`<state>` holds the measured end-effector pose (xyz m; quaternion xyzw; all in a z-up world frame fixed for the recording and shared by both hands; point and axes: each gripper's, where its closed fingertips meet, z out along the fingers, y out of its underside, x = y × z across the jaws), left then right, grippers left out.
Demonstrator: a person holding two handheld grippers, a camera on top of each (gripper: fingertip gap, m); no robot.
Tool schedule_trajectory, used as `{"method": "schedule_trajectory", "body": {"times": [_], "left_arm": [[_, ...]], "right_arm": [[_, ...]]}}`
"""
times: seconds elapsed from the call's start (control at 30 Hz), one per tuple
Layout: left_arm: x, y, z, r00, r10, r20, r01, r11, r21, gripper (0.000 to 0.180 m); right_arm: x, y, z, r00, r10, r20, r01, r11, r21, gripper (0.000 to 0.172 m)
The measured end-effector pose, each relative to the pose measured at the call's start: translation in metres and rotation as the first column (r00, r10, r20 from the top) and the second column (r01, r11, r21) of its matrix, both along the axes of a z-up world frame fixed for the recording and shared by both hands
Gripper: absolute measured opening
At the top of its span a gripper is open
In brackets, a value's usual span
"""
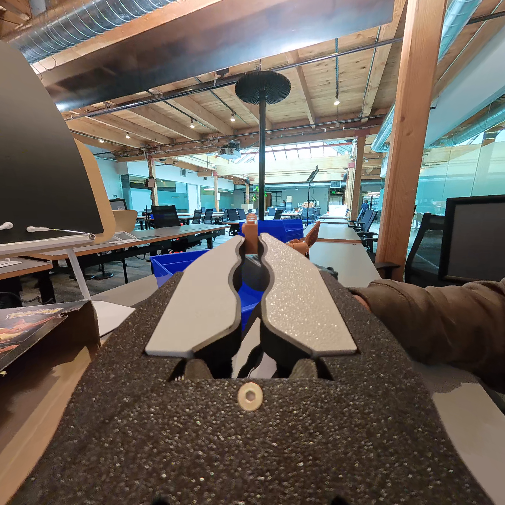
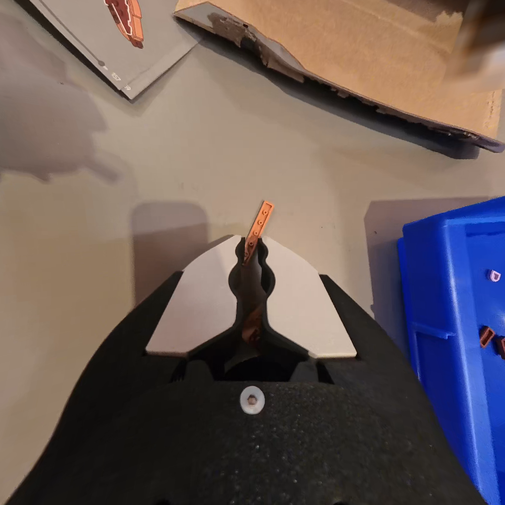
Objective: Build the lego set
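The right gripper (image 2: 251, 240) is clamping one long, thin orange brick plate (image 2: 261, 221) by its near end, its pads pressing on the plate's two long edges; the far end is sticking out past the fingertips, tilted to the right, over the beige tabletop (image 2: 191, 153). The plate looks light, stiff and smooth-sided, so it is likely to pivot or slip when pinched only at one end; a hold nearer its middle, across the narrow width, would probably be steadier.

The left gripper (image 1: 251, 240) is gripping one small brown brick piece (image 1: 250, 235) upright between its tips, the studded top poking above the fingers. Just right of it, one brown built figure with a pointed ear (image 1: 306, 240) is showing past the right finger, and a sleeved arm (image 1: 426, 319) is reaching in from the right.

Right of the plate, a blue bin (image 2: 451, 300) is holding at least three small pieces, one pale and two brown. The left wrist view is showing two blue bins (image 1: 175, 267) beyond the fingers. Far left of the plate one instruction sheet (image 2: 114, 41) is lying flat, and far right one torn cardboard box (image 2: 355, 54).
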<state>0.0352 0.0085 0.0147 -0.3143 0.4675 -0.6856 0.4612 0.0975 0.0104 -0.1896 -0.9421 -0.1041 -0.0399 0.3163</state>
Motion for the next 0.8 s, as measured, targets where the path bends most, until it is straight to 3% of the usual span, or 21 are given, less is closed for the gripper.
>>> {"method": "schedule_trajectory", "body": {"times": [0.27, 0.4, 0.47, 0.53, 0.6, 0.8], "left_arm": [[-0.002, 0.001, 0.003, 1.000, 0.003, 0.014, -0.003, 1.000, 0.000, 0.008], [-0.001, 0.001, 0.001, 1.000, 0.003, 0.004, -0.003, 1.000, 0.012, 0.008], [0.000, 0.001, 0.000, 1.000, 0.005, 0.002, -0.005, 1.000, 0.020, 0.008], [0.000, 0.001, 0.000, 1.000, 0.007, 0.002, -0.007, 1.000, 0.025, 0.008], [0.000, 0.002, 0.001, 1.000, 0.008, 0.002, -0.008, 1.000, 0.025, 0.008], [0.001, 0.001, -0.001, 1.000, 0.011, -0.002, -0.011, 0.999, 0.035, 0.008]], "right_arm": [[0.000, -0.003, 0.001, 0.997, 0.055, 0.056, -0.057, 0.998, 0.023, 0.007], [-0.009, -0.010, 0.022, 0.970, 0.183, 0.161, -0.205, 0.970, 0.132, 0.007], [-0.017, -0.015, 0.040, 0.914, 0.271, 0.301, -0.337, 0.922, 0.193, 0.008], [-0.040, -0.027, 0.055, 0.776, 0.424, 0.466, -0.563, 0.799, 0.212, 0.013], [-0.055, -0.040, 0.065, 0.665, 0.482, 0.570, -0.686, 0.697, 0.210, 0.018], [-0.051, -0.051, 0.064, 0.751, 0.515, 0.413, -0.638, 0.727, 0.253, 0.026]]}}
